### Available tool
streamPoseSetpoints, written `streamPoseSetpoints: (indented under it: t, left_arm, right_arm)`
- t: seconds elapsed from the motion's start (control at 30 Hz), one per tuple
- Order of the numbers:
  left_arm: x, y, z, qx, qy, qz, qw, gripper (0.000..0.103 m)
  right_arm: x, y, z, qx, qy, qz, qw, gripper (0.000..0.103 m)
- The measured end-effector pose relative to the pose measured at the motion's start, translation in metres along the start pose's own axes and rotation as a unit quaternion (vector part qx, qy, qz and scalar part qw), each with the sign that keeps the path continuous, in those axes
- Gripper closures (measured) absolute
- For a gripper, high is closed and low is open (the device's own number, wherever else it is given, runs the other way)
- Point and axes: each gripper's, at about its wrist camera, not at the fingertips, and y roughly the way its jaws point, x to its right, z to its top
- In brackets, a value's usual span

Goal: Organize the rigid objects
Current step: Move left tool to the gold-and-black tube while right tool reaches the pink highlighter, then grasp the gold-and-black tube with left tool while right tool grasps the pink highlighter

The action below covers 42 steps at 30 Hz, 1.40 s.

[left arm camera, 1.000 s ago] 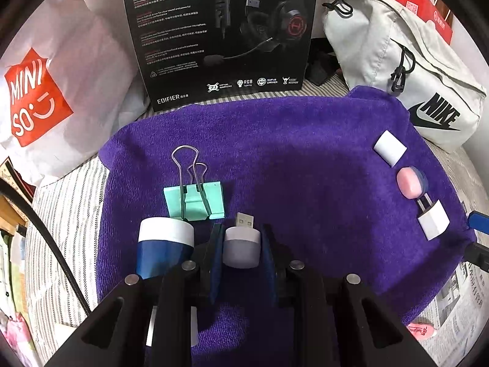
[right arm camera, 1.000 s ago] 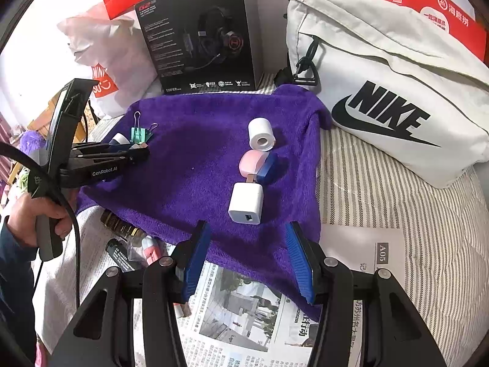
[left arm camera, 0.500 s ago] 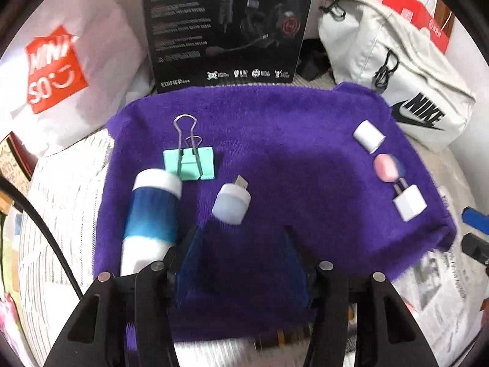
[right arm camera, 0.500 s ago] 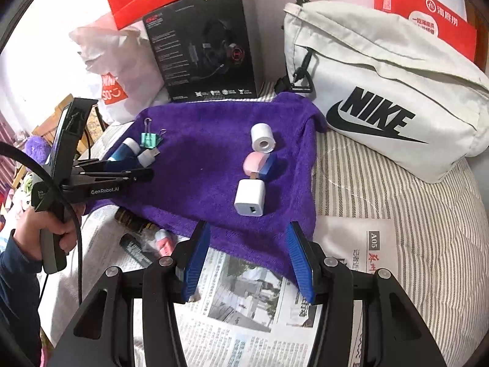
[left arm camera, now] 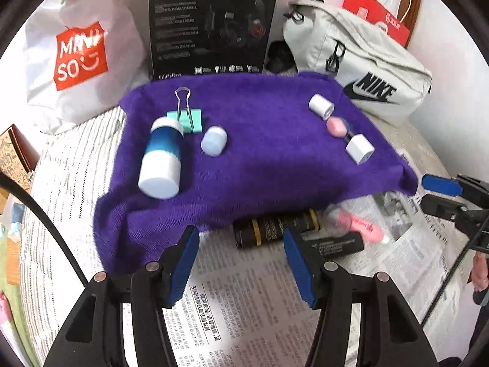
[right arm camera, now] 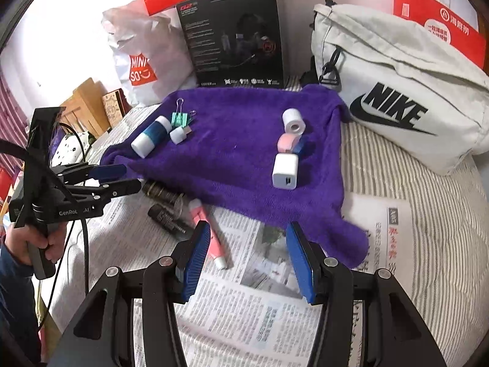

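Note:
A purple towel (left arm camera: 259, 159) (right arm camera: 238, 159) holds a blue-and-white bottle (left arm camera: 162, 156) (right arm camera: 151, 136), a green binder clip (left arm camera: 185, 116) (right arm camera: 180, 117), a small white USB light (left arm camera: 214, 140) (right arm camera: 178, 134), a white roll (left arm camera: 321, 105) (right arm camera: 293, 120), a pink-and-blue piece (left arm camera: 336, 125) (right arm camera: 290, 142) and a white charger cube (left arm camera: 360, 148) (right arm camera: 285, 171). On the newspaper in front lie a black-and-gold tube (left arm camera: 275, 229) (right arm camera: 162, 191), a black tube (left arm camera: 333, 244) (right arm camera: 166, 218) and a pink tube (left arm camera: 360, 224) (right arm camera: 207, 232). My left gripper (left arm camera: 241, 260) (right arm camera: 122, 177) is open and empty above the black-and-gold tube. My right gripper (right arm camera: 247, 257) (left arm camera: 440, 192) is open and empty.
A black headset box (left arm camera: 214, 21) (right arm camera: 235, 39), a Miniso bag (left arm camera: 79, 55) and a grey Nike bag (left arm camera: 360, 61) (right arm camera: 406, 98) stand behind the towel. Newspaper (left arm camera: 244, 315) (right arm camera: 259, 305) covers the striped bed in front.
My left gripper let go of the USB light beside the bottle, opened, and pulled back off the towel over the newspaper. The right gripper also drew back a little.

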Motion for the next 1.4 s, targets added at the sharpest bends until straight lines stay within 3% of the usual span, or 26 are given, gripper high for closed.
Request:
streamPoseSetpoints:
  t: [0.53,0.83,0.97,1.4]
  left_arm:
    - [0.024,0.018,-0.011,-0.018,0.048,-0.091,0.9946,0.051]
    - [0.027,0.022,-0.002,-0.013,0.06,-0.08,0.9949,0.051]
    - [0.041,0.034,0.001,-0.029,0.091,-0.072,0.9928,0.063]
    - [0.057,0.035,-0.001,-0.053,0.141,-0.069,0.9862,0.066]
  right_arm:
    - [0.01,0.005,-0.015,-0.025,0.011,-0.02,0.999,0.051]
    - [0.01,0.01,-0.014,-0.03,0.01,-0.017,0.999,0.051]
    - [0.011,0.013,-0.016,-0.037,0.011,-0.017,0.999,0.051]
    - [0.012,0.016,-0.013,-0.038,0.011,-0.015,0.999,0.051]
